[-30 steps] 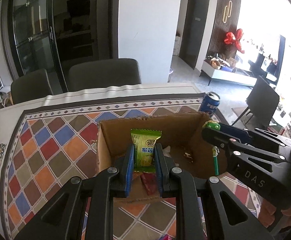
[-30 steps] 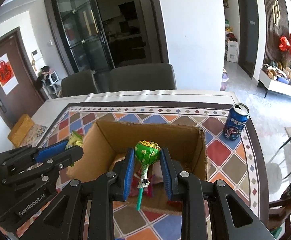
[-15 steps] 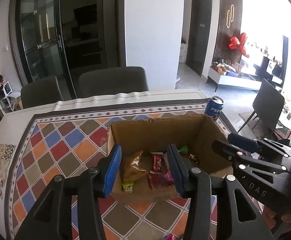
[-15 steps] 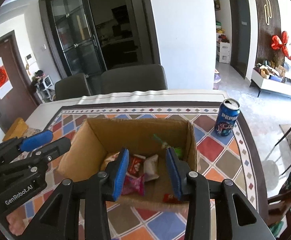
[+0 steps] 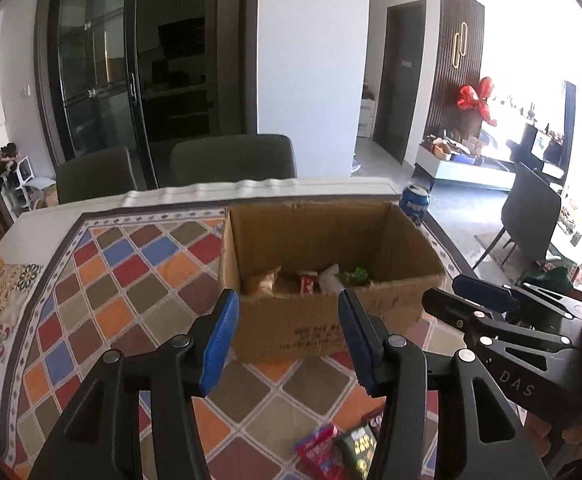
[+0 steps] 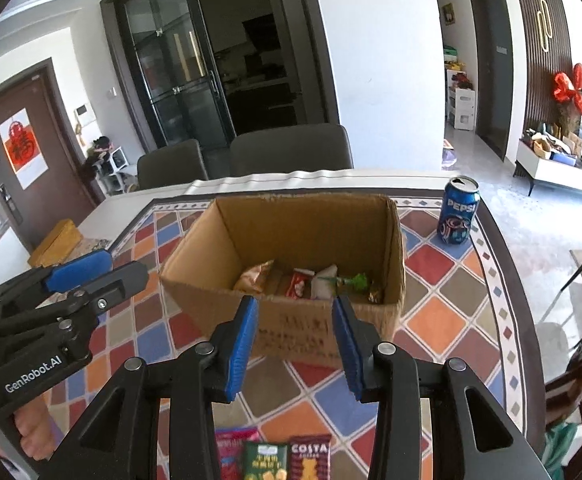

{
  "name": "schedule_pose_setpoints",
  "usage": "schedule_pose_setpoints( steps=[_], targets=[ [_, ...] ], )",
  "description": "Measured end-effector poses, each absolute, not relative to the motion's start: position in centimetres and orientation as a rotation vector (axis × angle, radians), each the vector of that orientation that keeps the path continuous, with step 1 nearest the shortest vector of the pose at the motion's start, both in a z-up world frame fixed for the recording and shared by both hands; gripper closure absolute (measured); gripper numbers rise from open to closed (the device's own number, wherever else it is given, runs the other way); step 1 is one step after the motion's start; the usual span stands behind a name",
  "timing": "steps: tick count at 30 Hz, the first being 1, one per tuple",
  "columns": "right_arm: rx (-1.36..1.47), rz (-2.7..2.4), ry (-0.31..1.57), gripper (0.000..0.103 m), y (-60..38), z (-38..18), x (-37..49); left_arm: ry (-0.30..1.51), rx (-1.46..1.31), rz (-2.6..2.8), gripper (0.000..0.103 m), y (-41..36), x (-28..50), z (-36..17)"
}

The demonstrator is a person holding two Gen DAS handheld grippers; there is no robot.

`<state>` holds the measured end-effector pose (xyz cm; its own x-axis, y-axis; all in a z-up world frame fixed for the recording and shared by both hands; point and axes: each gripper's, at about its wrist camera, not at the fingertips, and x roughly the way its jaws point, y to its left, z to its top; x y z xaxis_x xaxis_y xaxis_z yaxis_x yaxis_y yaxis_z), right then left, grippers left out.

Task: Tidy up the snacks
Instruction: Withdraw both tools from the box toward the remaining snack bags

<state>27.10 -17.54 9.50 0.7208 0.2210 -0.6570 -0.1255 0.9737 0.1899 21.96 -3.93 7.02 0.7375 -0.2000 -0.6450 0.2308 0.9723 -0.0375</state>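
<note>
Ahead of both grippers stands the open brown cardboard box (image 6: 291, 320), its near wall rising between the blue-padded fingertips and the snacks inside. That wall hides most of the contents — only the tops of a crinkled golden bag (image 6: 253, 276), a red wrapper (image 6: 297, 284), a pale packet (image 6: 323, 280) and a green-wrapped lollipop (image 6: 355, 280) show above it.

The left gripper (image 5: 289, 340) has just been opening further; its jaws stand apart with nothing between them. The right gripper (image 6: 295, 344) has its jaws apart too and empty, somewhat narrower.

Below the right gripper, close under its fingers, flat snack packets lie on the cloth: a magenta one (image 6: 233, 452), a dark green one (image 6: 265, 460) and a maroon one lettered COSTA (image 6: 310, 458), all cut off by the frame's lower edge. In the left view the same packets are blurred and partly hidden behind a finger.

The chequered tablecloth (image 6: 443, 320) of red, orange, blue and brown diamonds looks smooth. Beyond the box, to the right, stands an opened blue Pepsi can (image 6: 457, 214). Two grey upholstered chairs (image 6: 291, 148) sit at the far edge.
</note>
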Motion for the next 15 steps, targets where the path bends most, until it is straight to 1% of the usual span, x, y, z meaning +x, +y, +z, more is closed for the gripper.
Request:
schedule_pose_setpoints(
  steps=[15],
  targets=[
    [0.153,0.246,0.801,0.063,-16.2,6.1,21.3,0.756,0.033,-0.259,0.052,-3.3,15.7,3.7]
  ],
)
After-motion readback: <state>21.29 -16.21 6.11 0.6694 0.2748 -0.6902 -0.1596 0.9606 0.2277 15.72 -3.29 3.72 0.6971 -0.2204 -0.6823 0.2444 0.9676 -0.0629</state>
